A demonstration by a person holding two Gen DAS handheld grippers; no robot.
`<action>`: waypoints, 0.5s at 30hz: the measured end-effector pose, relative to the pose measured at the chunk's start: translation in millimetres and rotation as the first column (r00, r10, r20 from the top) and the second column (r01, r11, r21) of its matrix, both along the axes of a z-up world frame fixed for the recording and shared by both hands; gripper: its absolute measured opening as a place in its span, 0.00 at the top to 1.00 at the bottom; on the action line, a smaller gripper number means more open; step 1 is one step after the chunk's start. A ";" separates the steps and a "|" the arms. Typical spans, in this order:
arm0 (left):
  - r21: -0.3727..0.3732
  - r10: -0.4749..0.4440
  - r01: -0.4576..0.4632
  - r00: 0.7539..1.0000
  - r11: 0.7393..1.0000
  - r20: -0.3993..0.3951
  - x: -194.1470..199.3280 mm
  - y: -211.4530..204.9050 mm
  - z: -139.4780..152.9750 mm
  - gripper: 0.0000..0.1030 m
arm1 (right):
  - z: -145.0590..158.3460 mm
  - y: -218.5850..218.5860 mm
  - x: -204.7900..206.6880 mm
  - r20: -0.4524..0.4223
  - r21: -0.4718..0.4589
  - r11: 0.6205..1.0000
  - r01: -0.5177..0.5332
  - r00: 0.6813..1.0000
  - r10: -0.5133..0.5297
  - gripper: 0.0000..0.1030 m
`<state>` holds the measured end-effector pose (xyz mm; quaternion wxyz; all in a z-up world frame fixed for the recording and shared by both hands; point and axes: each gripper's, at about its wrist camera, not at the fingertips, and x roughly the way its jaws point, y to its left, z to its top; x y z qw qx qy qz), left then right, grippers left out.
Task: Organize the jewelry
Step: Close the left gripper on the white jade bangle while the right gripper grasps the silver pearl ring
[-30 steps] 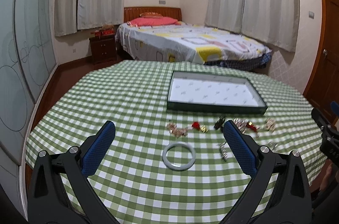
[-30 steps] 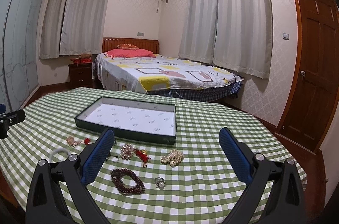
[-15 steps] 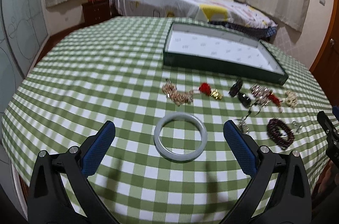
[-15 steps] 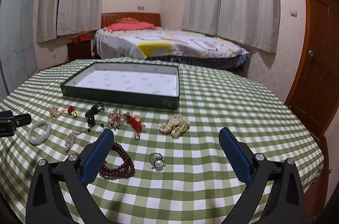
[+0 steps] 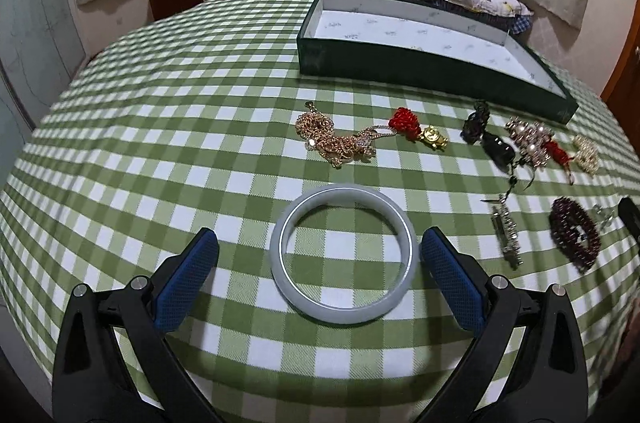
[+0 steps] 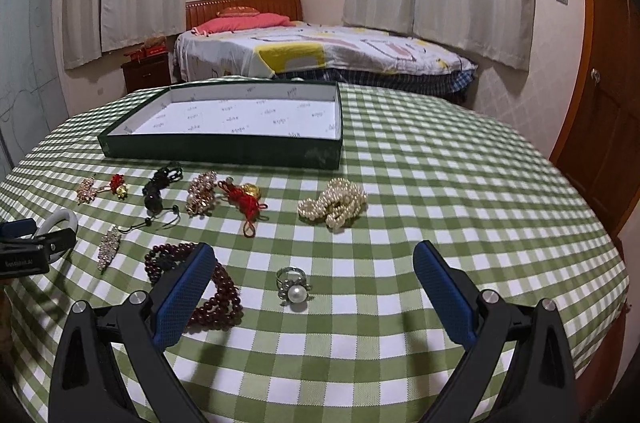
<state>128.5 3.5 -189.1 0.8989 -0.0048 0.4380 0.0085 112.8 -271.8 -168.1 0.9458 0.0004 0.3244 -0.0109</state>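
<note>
My left gripper [image 5: 320, 275] is open, low over the green checked tablecloth, its blue pads on either side of a pale grey bangle [image 5: 343, 253] without touching it. My right gripper [image 6: 314, 283] is open and empty, with a pearl ring [image 6: 294, 290] between its pads and a dark red bead bracelet [image 6: 208, 289] under its left pad. The empty green tray [image 6: 224, 147] with a white lining stands behind. It also shows in the left wrist view [image 5: 432, 63].
Loose jewelry lies in a row before the tray: a gold chain [image 5: 334, 139], red knot charm [image 5: 406, 122], black beads [image 6: 158, 189], pearl necklace [image 6: 334, 203], crystal brooch [image 6: 108, 247]. A bed [image 6: 320, 53] stands beyond the table; a wooden door [image 6: 608, 103] is at right.
Both grippers have dropped and moved forward toward the table. The bangle now lies between the left pads and the pearl ring between the right pads. Both jaws stay open.
</note>
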 end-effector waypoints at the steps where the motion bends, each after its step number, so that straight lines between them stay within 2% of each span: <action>1: 0.001 -0.003 0.003 1.000 1.000 0.008 -0.2 0.2 -0.4 0.03 | -2.3 -3.7 1.3 -0.010 0.018 1.000 0.006 1.000 -0.006 0.06; 9: 0.003 -0.008 0.008 0.999 1.000 0.046 -2.6 0.5 -1.1 0.04 | -8.0 -9.4 5.8 -0.039 0.078 0.997 0.007 0.999 -0.004 0.07; 11: 0.001 -0.017 0.017 0.999 1.000 0.052 -4.3 0.0 -0.6 0.06 | -8.8 -8.6 5.5 -0.044 0.081 0.997 -0.003 0.999 0.007 0.11; 13: 0.000 -0.040 0.040 0.997 0.999 0.065 -6.8 -2.0 1.1 0.14 | -10.1 -7.5 6.4 -0.050 0.085 0.996 -0.012 0.999 0.016 0.21; 14: 0.002 -0.052 0.052 0.996 0.999 0.073 -9.0 -3.9 2.1 0.23 | -10.9 -7.6 6.8 -0.055 0.089 0.996 -0.014 0.998 0.019 0.30; 15: 0.003 -0.065 0.065 0.995 0.998 0.081 -10.6 -6.4 2.9 0.30 | -12.1 -7.8 7.3 -0.063 0.093 0.996 -0.015 0.998 0.021 0.35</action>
